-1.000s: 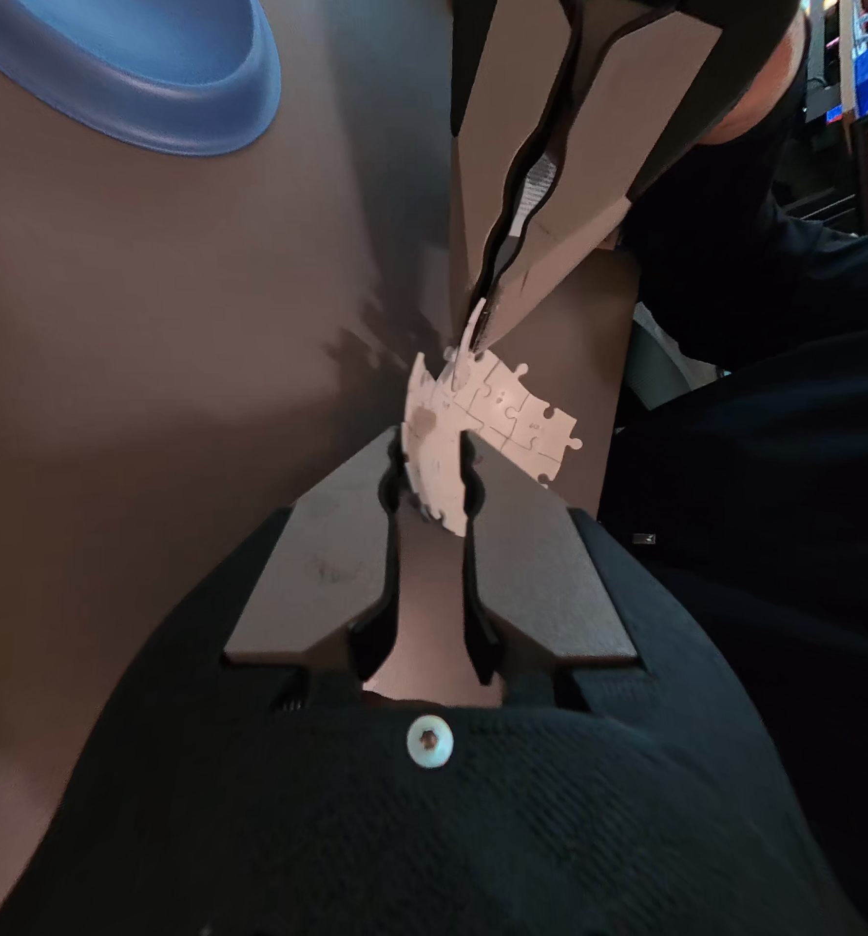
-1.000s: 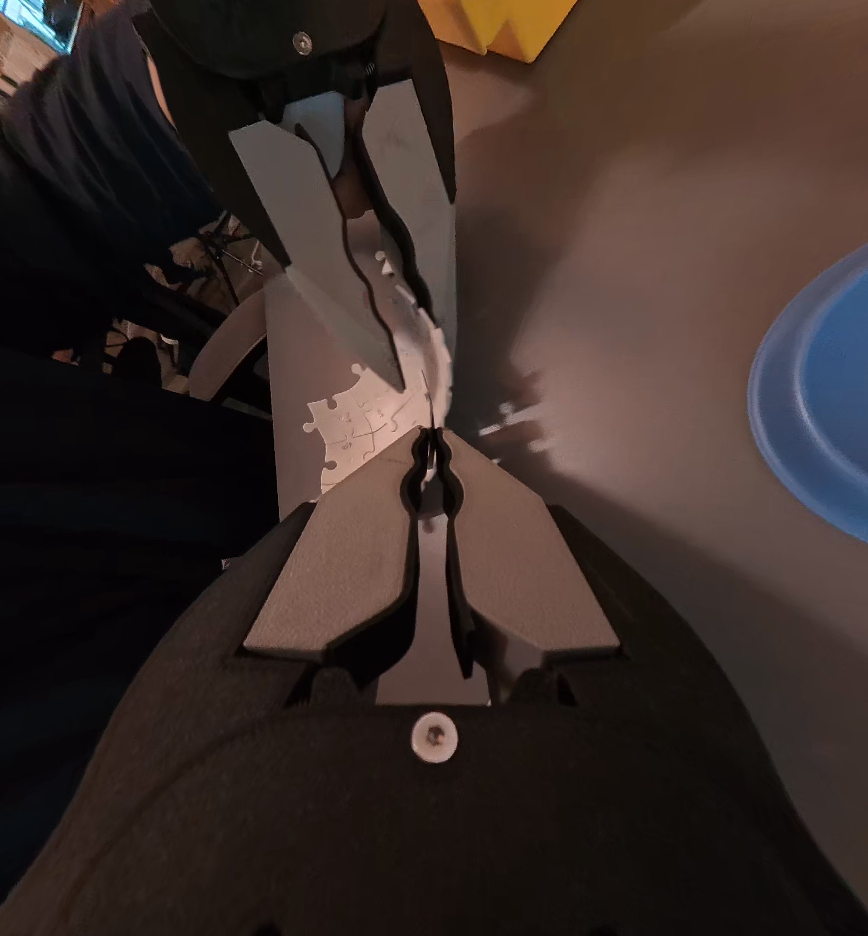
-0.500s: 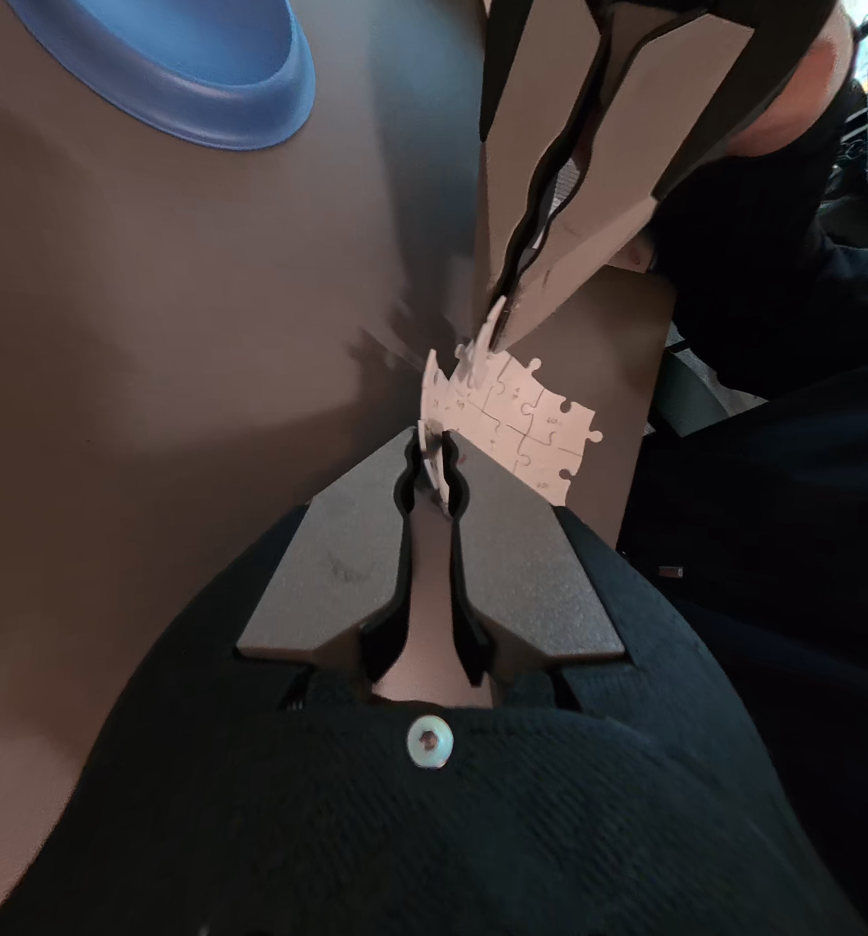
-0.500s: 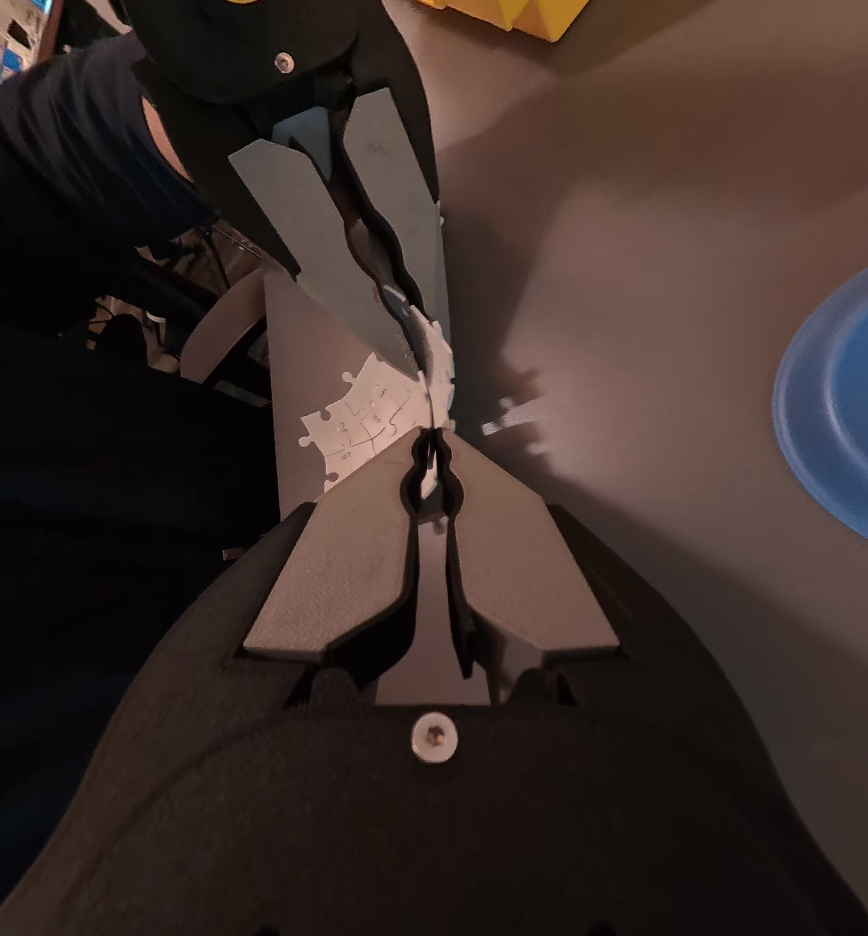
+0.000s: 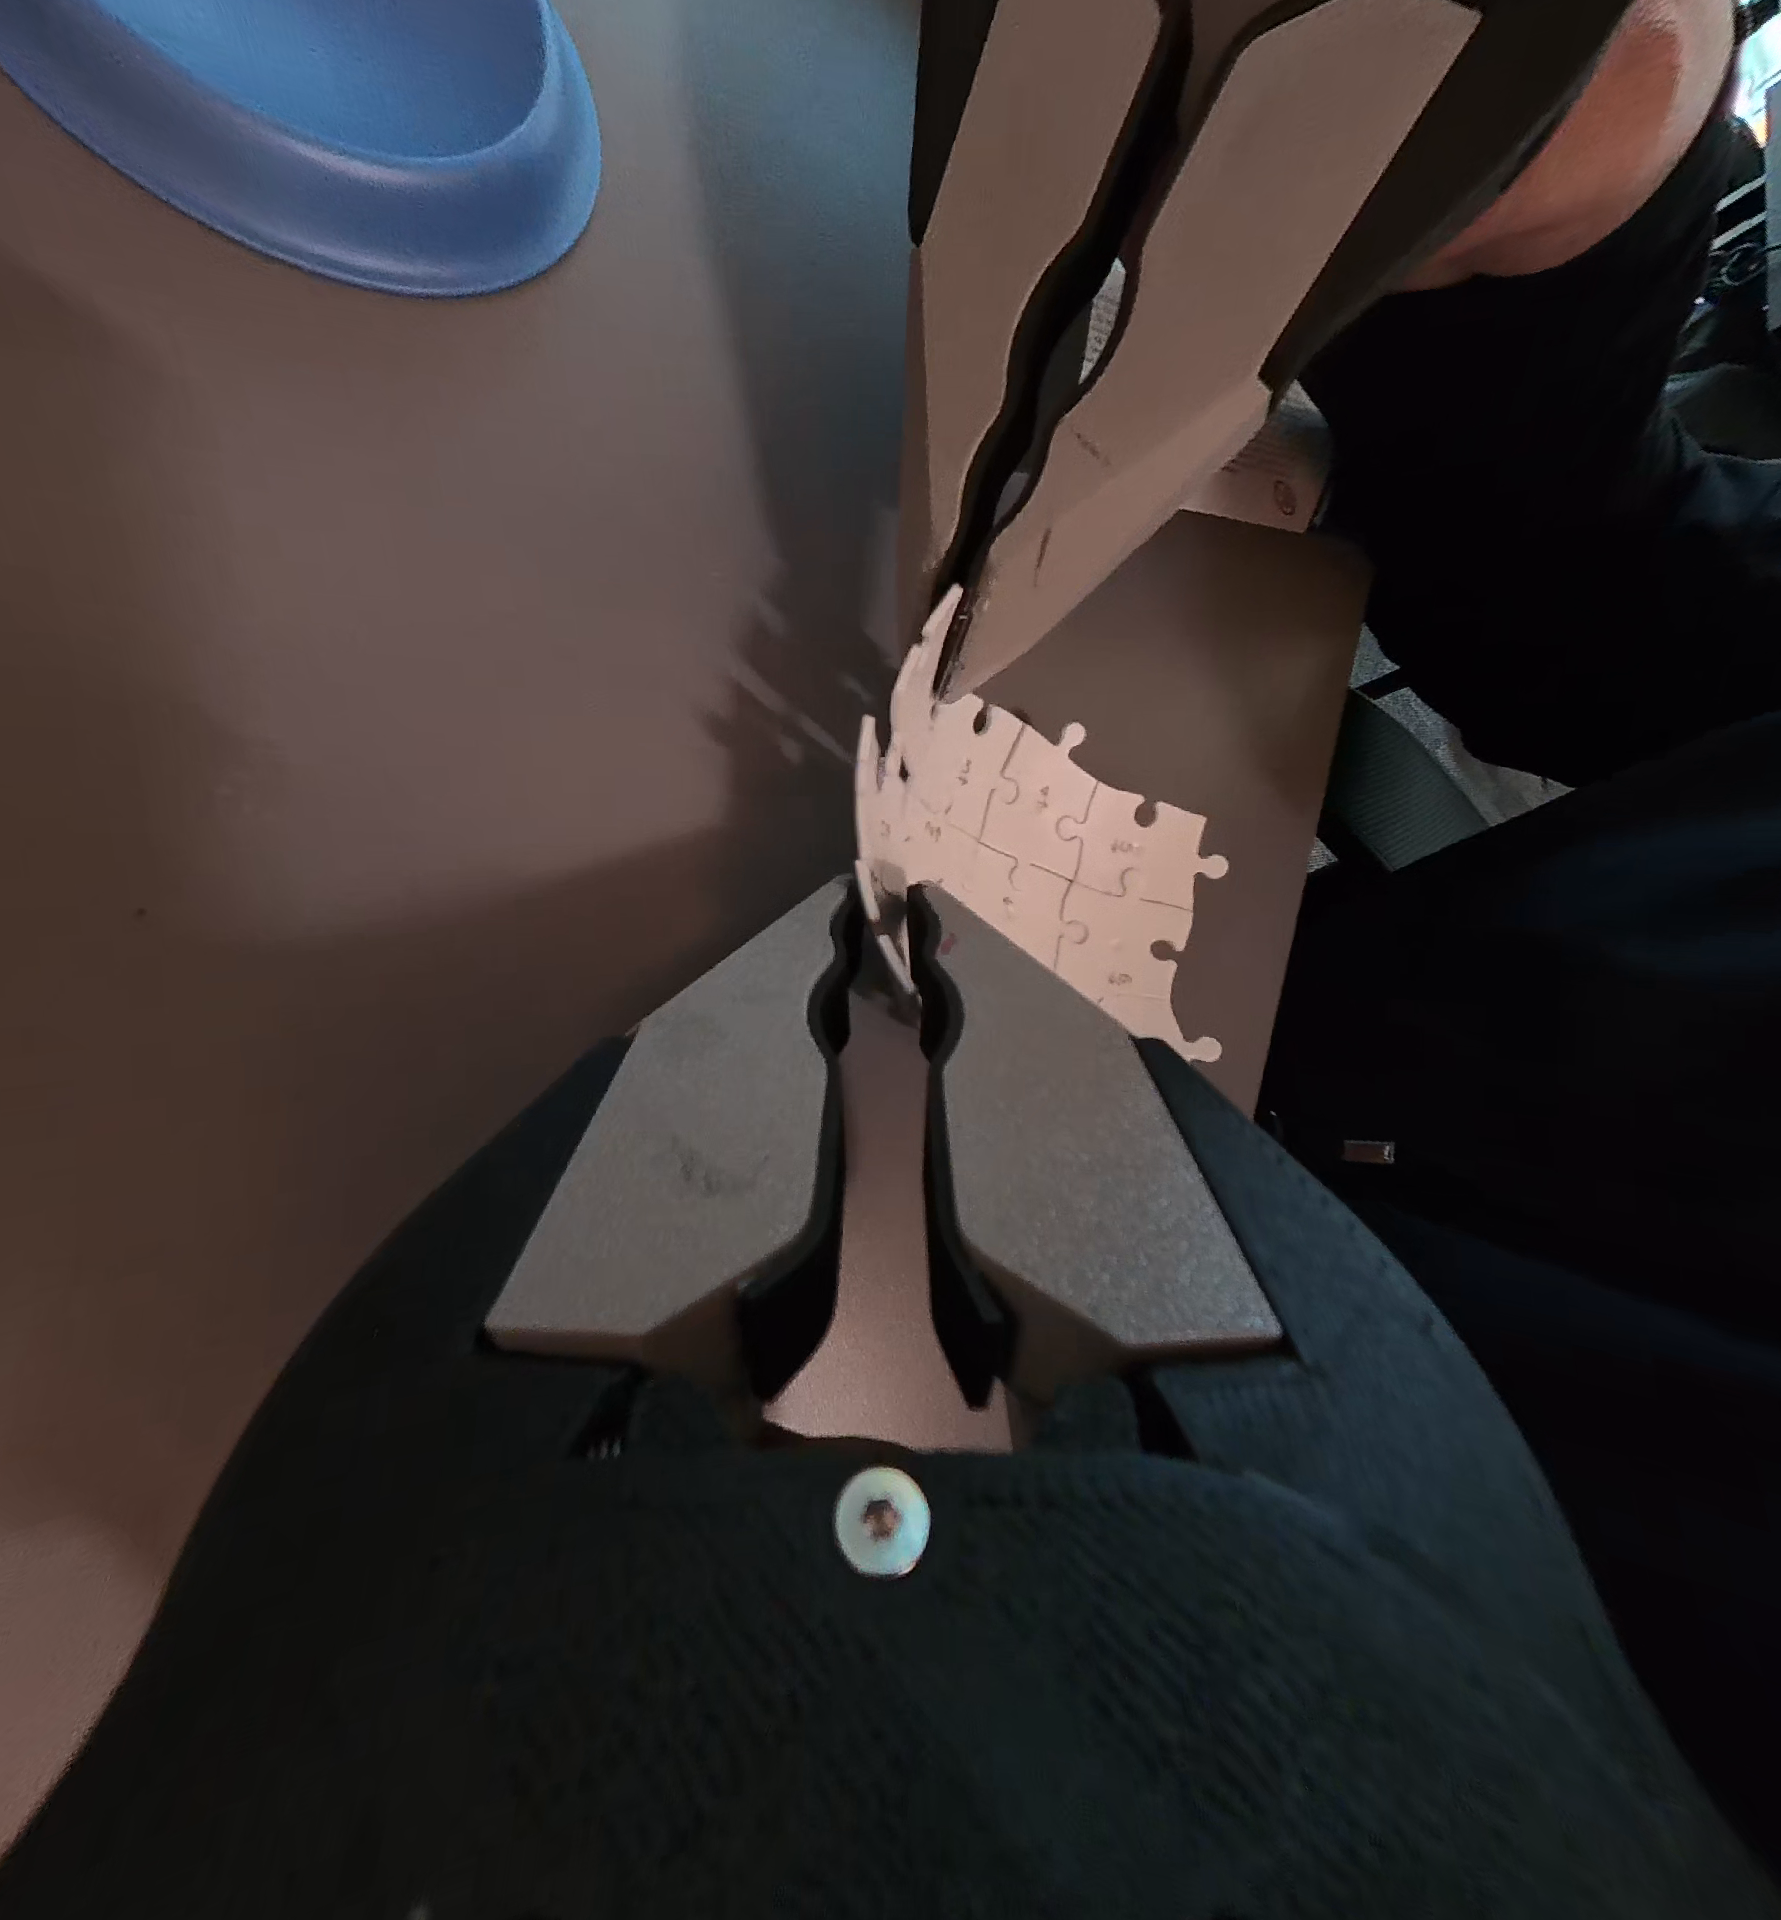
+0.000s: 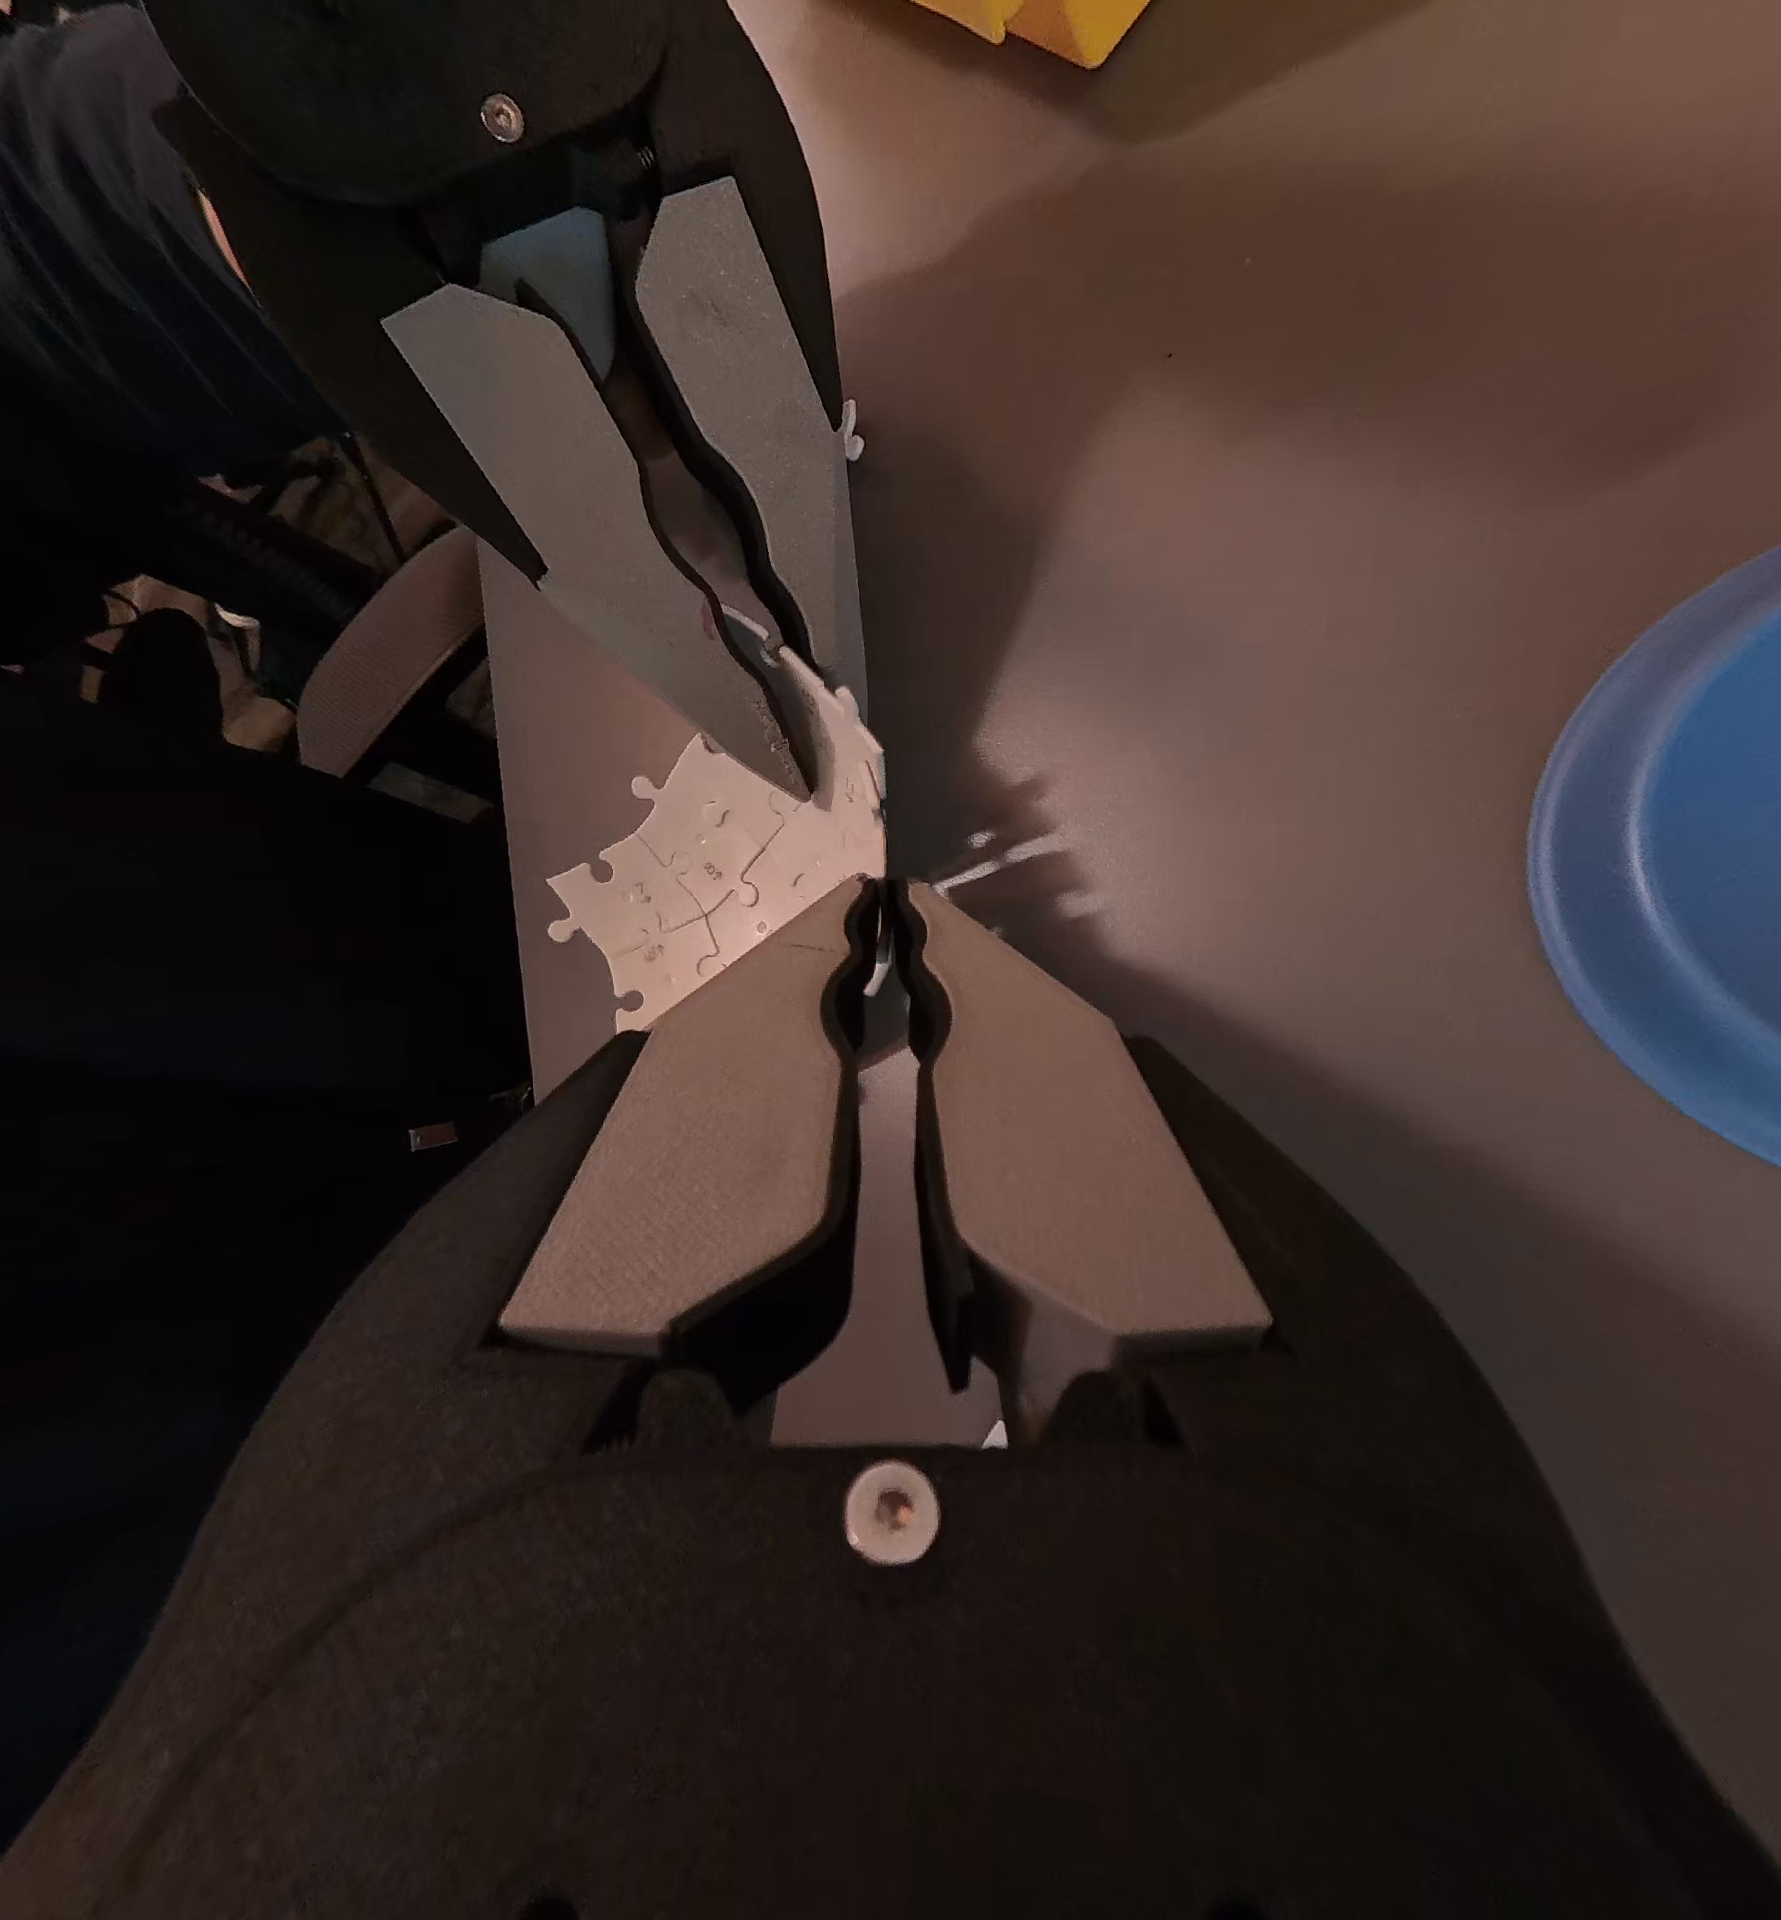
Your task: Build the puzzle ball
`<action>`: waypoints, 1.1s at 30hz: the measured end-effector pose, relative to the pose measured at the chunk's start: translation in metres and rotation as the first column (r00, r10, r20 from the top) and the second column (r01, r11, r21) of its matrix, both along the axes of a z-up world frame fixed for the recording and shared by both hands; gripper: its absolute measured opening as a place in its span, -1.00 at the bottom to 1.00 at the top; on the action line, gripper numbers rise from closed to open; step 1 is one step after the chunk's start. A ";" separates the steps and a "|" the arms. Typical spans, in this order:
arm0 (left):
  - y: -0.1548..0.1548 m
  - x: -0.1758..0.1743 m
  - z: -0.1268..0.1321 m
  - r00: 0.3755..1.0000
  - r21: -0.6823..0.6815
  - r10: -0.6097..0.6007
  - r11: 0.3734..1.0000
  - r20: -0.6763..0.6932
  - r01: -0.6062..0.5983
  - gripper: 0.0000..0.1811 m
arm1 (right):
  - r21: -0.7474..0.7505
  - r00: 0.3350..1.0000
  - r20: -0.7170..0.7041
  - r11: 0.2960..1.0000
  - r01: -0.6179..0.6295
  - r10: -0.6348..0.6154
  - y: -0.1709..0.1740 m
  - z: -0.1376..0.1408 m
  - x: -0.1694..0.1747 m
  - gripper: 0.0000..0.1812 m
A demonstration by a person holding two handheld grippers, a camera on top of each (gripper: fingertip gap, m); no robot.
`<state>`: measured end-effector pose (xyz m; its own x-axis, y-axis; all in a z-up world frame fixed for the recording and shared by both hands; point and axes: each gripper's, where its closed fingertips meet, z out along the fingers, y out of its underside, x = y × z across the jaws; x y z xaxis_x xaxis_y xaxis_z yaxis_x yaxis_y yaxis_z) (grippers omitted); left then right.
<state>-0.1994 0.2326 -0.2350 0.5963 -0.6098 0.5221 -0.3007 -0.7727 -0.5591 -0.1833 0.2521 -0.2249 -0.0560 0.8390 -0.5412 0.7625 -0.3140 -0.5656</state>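
Note:
A curved white section of joined puzzle pieces [image 5: 1052, 852] hangs in the air above the brown table [image 5: 346, 727], between both grippers. My left gripper [image 5: 881, 904] is shut on the section's near edge. My right gripper [image 5: 953, 665] comes down from the top of the left wrist view and is shut on a white piece at the section's far left edge. In the right wrist view the right gripper [image 6: 886, 899] pinches that thin piece edge-on. There the left gripper [image 6: 803, 769] reaches in from above onto the section [image 6: 699, 894].
A blue dish [image 5: 346, 156] lies on the table beyond the grippers; it also shows in the right wrist view [image 6: 1717, 883]. A yellow object [image 6: 1021, 21] sits at the far edge. The person's dark clothing [image 5: 1592, 1143] fills the side past the table edge. Left and right tips are no more than a few centimetres apart.
The left gripper's jaws have narrowed and now hold only the section's edge rather than deep over it. The blue dish has shifted right in the left wrist view. The right gripper stays shut.

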 end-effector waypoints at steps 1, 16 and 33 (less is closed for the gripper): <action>0.000 0.001 0.001 1.000 0.003 -0.005 1.000 0.004 0.005 -0.94 | 0.006 1.000 -0.001 1.000 -0.005 0.005 -0.001 0.000 0.000 -1.00; -0.017 0.005 0.007 0.987 -0.077 -0.110 0.990 0.114 0.119 -0.76 | -0.049 0.998 -0.004 0.997 -0.057 0.057 -0.008 -0.002 0.000 -1.00; -0.008 0.011 0.001 0.982 -0.120 -0.171 0.976 0.078 0.180 -0.98 | -0.102 0.995 -0.044 0.991 -0.090 0.086 -0.015 0.004 0.003 -1.00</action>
